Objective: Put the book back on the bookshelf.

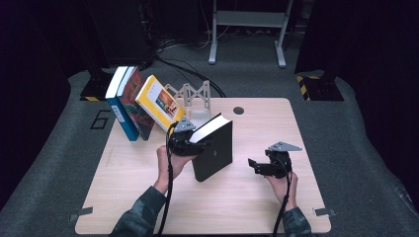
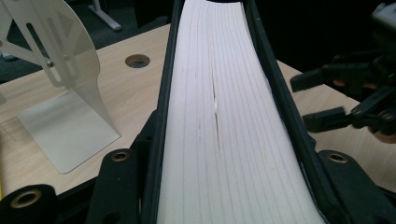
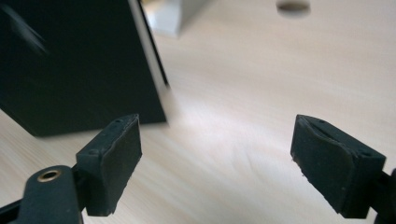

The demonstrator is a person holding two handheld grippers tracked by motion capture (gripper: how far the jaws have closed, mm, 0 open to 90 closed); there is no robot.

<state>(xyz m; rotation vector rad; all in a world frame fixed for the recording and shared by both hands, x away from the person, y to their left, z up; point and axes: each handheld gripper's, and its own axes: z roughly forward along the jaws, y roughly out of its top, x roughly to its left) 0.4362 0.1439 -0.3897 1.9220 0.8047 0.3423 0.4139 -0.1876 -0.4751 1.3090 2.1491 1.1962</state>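
Observation:
A thick black book [image 1: 216,148] stands on end near the middle of the wooden table [image 1: 237,202], tilted, with its white page edge up. My left gripper [image 1: 199,144] is shut on it from the left side. In the left gripper view the pale pages [image 2: 219,116] run up between the two black jaws, which press on the covers. My right gripper [image 1: 254,165] hovers low over the table to the right of the book, apart from it. Its pads [image 3: 116,158] stand wide open over bare wood with nothing between them. The book's black cover [image 3: 70,60] shows at upper left.
A white metal bookend [image 1: 193,98] stands behind the black book. Left of it a blue book [image 1: 120,108], a dark red book [image 1: 136,103] and a yellow book [image 1: 159,101] lean together. A round hole [image 1: 238,110] lies near the table's far edge.

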